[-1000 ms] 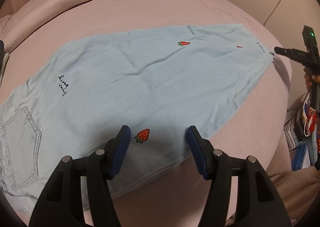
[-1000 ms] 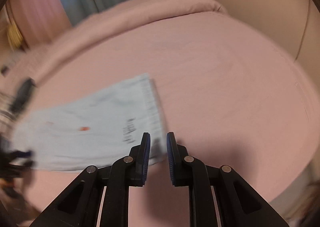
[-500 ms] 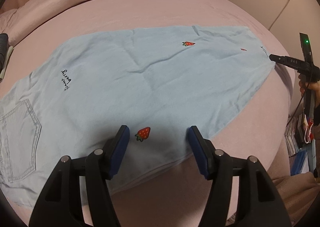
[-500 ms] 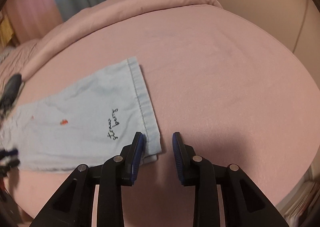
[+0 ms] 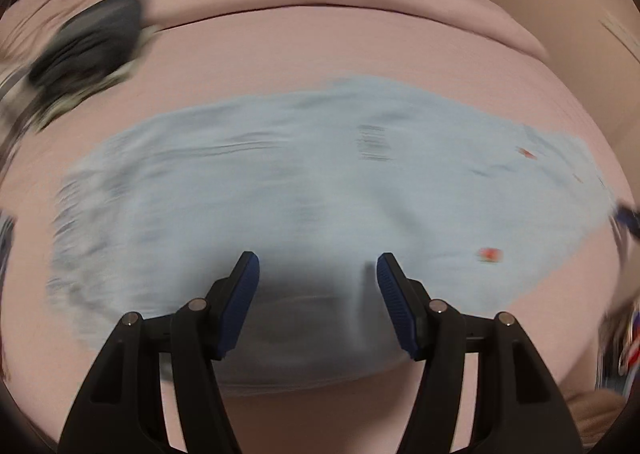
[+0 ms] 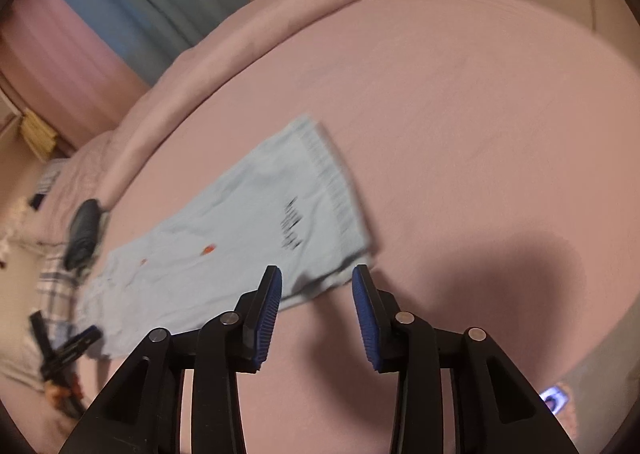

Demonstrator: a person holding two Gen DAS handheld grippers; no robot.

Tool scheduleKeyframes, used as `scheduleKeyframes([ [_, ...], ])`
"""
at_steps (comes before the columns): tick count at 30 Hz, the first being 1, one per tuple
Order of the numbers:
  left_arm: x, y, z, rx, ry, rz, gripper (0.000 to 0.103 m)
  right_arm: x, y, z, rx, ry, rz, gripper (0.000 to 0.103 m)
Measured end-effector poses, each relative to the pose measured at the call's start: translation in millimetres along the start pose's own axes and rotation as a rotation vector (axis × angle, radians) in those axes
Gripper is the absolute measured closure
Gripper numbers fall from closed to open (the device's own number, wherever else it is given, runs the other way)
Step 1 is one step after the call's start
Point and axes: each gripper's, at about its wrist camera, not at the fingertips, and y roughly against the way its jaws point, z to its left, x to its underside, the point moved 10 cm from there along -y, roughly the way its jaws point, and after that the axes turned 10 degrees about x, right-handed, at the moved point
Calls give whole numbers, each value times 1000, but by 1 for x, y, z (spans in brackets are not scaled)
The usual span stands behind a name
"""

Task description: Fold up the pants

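Pants [image 5: 320,189], pale blue with small red strawberry marks and black script, lie flat across the pink bed [image 5: 360,37], stretching from left to right in your left wrist view, which is blurred. Your left gripper [image 5: 318,268] hangs over their near edge with its jaws spread wide; the cloth lies below the blue pads [image 5: 244,290], but nothing is pinched. A dark bundle [image 5: 92,41] sits on the bed at the far left, apart from the pants.

In your right wrist view the hem end of the pants [image 6: 248,221] lies just beyond your right gripper [image 6: 316,274]. Its jaws have just been opening and now stand apart, with the near hem corner showing between the pads [image 6: 268,310], which do not press on it. The script mark sits near that hem. Your left gripper [image 6: 68,350] shows at the far left, beside the pants' other end.
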Motion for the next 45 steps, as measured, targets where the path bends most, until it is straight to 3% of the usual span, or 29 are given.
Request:
scheduleKeyframes([
  [2, 5, -3, 33, -53, 63, 20, 39, 4, -11, 5, -5, -16, 28, 66],
  [4, 6, -4, 42, -8, 124, 8, 41, 6, -15, 6, -35, -78, 41, 65],
  [7, 2, -5, 35, -61, 71, 21, 41, 2, -17, 6, -74, -145, 45, 65],
  [8, -1, -5, 27, -38, 65, 22, 41, 2, -17, 5, -84, -159, 48, 65],
  [12, -23, -11, -29, 95, 26, -2, 41, -4, -21, 0, -146, -226, 48, 65],
  [14, -34, -19, -71, 201, 4, 2, 40, -12, -25, -5, -186, -277, 22, 66],
  [17, -46, -36, -130, 334, -22, 26, 39, -16, -28, -11, -223, -347, 15, 75],
  [18, -47, -42, -147, 365, -35, 37, 39, -17, -26, -12, -222, -348, 5, 84],
  [20, -50, -55, -180, 409, -68, 69, 39, -17, -19, -14, -217, -341, -14, 92],
  [25, -37, -73, -251, 507, -120, 142, 39, -19, 16, -10, -234, -336, -120, 95],
  [27, -34, -86, -262, 496, -134, 170, 39, -19, 18, -9, -203, -323, -138, 95],
  [30, -27, -105, -263, 458, -127, 213, 38, -8, -8, -21, -123, -332, -66, 95],
  [33, -34, -102, -265, 451, -132, 214, 36, -5, -12, -24, -133, -342, -56, 95],
  [34, -37, -100, -267, 450, -135, 208, 36, -6, -7, -23, -137, -338, -62, 93],
  [36, -44, -96, -272, 456, -148, 182, 36, -5, -4, -20, -145, -332, -58, 73],
  [38, -50, -97, -286, 461, -157, 164, 36, 0, -4, -12, -165, -320, -50, 65],
  [45, -64, -123, -322, 429, -232, 166, 36, -9, -14, -2, -149, -275, -84, 63],
])
